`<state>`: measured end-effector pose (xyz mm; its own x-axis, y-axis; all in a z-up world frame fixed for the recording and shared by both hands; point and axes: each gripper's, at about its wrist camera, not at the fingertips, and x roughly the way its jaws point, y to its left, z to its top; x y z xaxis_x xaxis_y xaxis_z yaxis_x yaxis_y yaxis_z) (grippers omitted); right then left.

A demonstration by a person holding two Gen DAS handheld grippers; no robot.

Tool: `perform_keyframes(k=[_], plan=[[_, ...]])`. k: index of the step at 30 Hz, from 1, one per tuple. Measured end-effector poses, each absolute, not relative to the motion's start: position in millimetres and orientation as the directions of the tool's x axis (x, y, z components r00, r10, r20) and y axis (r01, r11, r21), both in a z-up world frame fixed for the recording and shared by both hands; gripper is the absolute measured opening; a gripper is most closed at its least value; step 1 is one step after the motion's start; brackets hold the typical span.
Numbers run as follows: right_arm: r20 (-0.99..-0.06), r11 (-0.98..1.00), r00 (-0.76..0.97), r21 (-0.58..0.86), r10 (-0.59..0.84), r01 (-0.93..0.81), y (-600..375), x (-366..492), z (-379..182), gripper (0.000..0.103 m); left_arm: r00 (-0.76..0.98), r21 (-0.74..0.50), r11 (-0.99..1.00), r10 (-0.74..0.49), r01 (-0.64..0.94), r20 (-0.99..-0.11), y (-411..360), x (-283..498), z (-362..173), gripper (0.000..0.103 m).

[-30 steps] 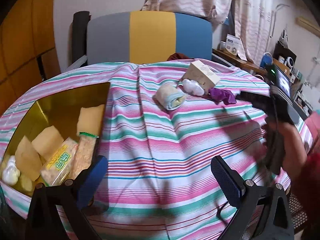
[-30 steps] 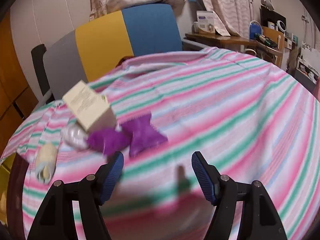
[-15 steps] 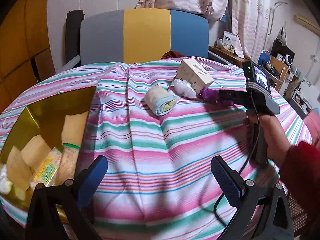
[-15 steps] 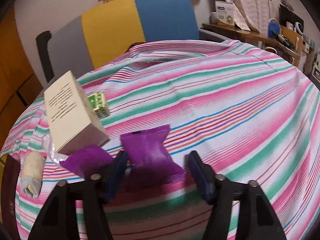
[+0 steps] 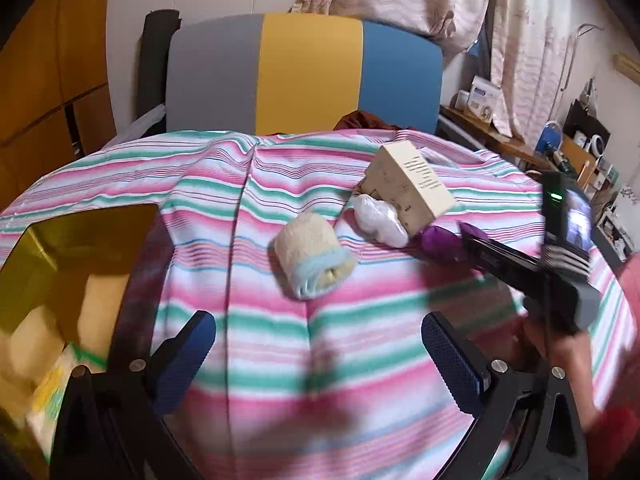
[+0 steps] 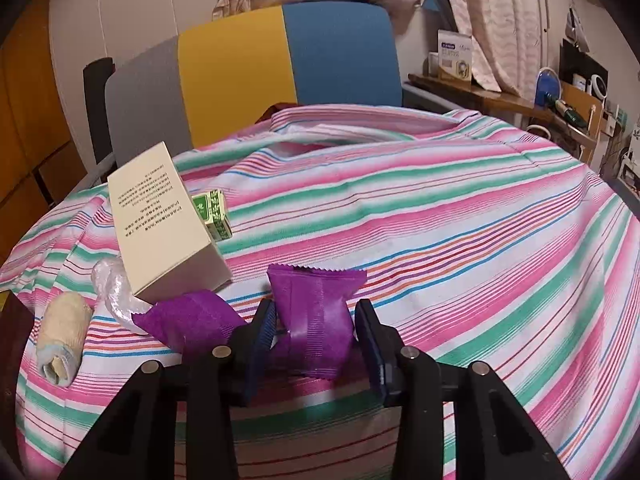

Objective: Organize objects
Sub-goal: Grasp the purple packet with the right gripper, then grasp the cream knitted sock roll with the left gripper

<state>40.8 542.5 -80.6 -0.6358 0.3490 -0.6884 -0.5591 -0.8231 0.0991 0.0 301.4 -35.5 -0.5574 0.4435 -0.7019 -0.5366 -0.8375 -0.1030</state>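
Surface: striped cloth (image 6: 460, 216) covers the table; a chair with grey, yellow and blue panels (image 5: 308, 76) stands at the far edge.
Open room: the cloth lies bare to the right of the object cluster in the right wrist view, and between the left fingers in the left wrist view.
Right gripper (image 6: 316, 332): jaws narrowed around a purple packet (image 6: 316, 320), one pad on each side; firm contact cannot be confirmed.
Second purple packet (image 6: 188, 320): just left of the first, against the cream box (image 6: 164, 232).
Green box (image 6: 212, 212): behind the cream box.
Clear wrapper (image 6: 112, 292): at the cream box's near left corner.
Rolled cloth (image 5: 312, 256): left of the cluster, apart from it.
Left gripper (image 5: 316, 356): jaws wide, holding nothing.
Gold tray (image 5: 80, 240): at the left edge of the table, holding yellow sponges and packets.
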Motion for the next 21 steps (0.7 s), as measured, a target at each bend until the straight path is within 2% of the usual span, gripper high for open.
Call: perform_keyframes(k=[9, 14, 18, 21], plan=[[-0.653, -0.807, -0.652, 0.105, 0.385, -0.581, 543, 48, -76, 0.038, -0.522, -0.164, -0.865, 0.426, -0.474, -0.739, 328, -58, -59, 0.103], [-0.644, -0.804, -0.659, 0.113, 0.388, -0.584, 542, 50, -76, 0.038, -0.491, -0.258, -0.866, 0.463, -0.429, -0.738, 326, -77, -73, 0.101], [-0.648, -0.801, -0.657, 0.119, 0.386, -0.587, 544, 51, -77, 0.038, -0.510, -0.246, -0.853, 0.481, -0.461, -0.713, 331, -79, -78, 0.099], [-0.646, -0.799, -0.660, 0.127, 0.384, -0.588, 544, 53, -77, 0.039, -0.508, -0.236, -0.864, 0.461, -0.445, -0.728, 332, -85, -89, 0.095]])
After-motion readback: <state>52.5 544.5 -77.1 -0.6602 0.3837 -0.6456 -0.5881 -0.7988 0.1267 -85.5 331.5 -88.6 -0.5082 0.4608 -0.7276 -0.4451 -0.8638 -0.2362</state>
